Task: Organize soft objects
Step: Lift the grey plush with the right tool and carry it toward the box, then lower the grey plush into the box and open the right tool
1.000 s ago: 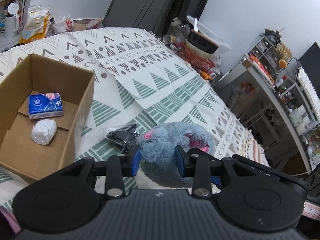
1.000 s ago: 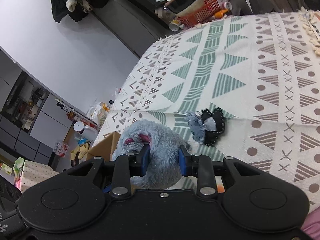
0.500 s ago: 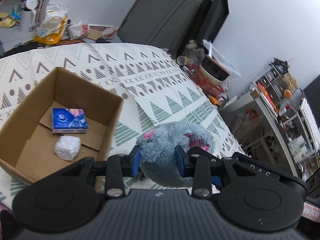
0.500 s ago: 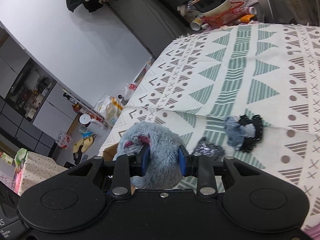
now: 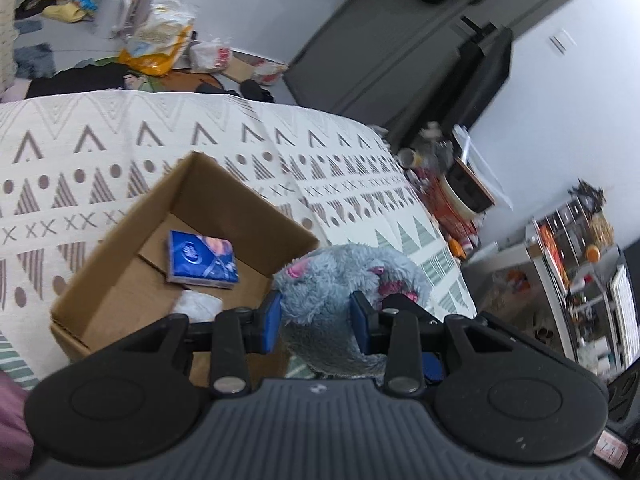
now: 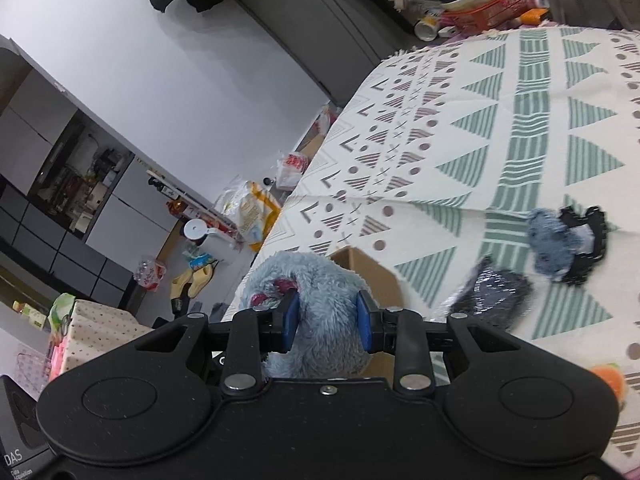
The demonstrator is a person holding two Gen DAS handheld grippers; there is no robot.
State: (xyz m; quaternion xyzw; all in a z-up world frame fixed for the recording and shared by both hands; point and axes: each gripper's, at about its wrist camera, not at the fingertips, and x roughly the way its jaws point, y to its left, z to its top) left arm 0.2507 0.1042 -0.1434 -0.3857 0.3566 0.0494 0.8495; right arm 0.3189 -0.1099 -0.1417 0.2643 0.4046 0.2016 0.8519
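Fur of a fluffy grey plush toy [image 5: 340, 300] with pink patches bulged between the left gripper [image 5: 316, 322]'s blue pads, pinched above the open brown cardboard box [image 5: 100, 276]'s near corner; a blue tissue pack [image 5: 200, 258] lay inside. Right view: the right gripper [image 6: 327, 322] likewise squeezed that toy [image 6: 324, 292] beside the box [image 6: 372, 276].

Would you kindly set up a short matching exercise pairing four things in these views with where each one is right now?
Things:
1. grey plush toy
2. blue tissue pack
3. black sequinned pouch
4. cardboard box

Places:
A. lying on the patterned blanket
B. inside the box
C. clamped by the left gripper and right gripper
D. standing open on the blanket

Pairs: 1-C, 2-B, 3-A, 4-D
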